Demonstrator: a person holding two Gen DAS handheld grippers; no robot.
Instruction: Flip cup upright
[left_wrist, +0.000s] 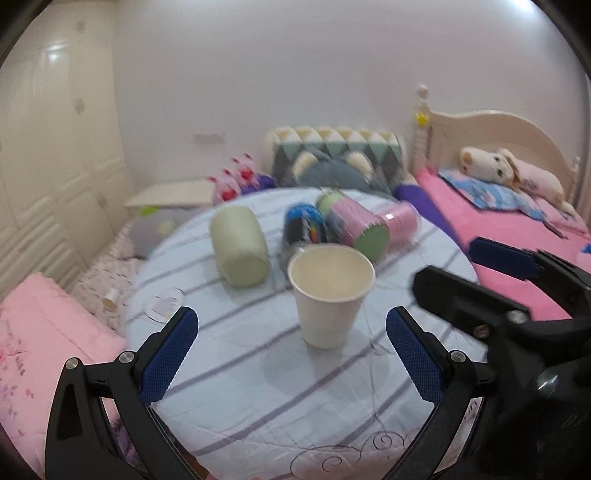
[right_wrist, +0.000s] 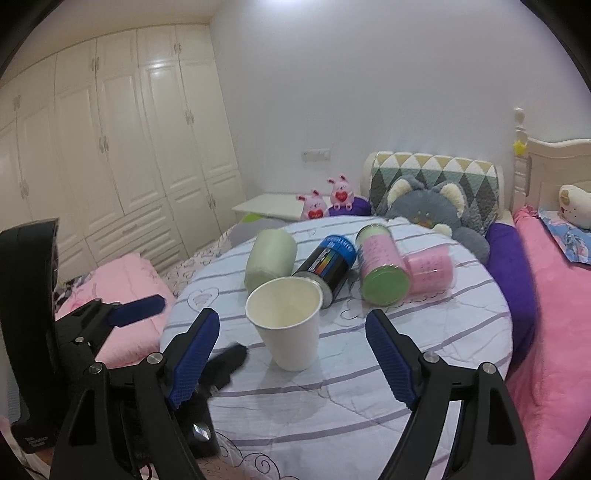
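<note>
Paper cup (left_wrist: 330, 295) stands upright, mouth up, near centre of the striped counter (left_wrist: 258, 406), touching neither gripper. Left gripper (left_wrist: 291, 354) and right gripper (right_wrist: 291, 354): jaws spread, empty. Flip looks finished; next move is likely just backing away without nudging it.

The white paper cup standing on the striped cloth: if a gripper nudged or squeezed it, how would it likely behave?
The paper cup looks thin-walled and empty, so it is probably very light and would dent under a firm squeeze. Its base is narrower than its rim, so a high nudge would likely tip it. Once on its side, it would probably roll in a curve.
</note>
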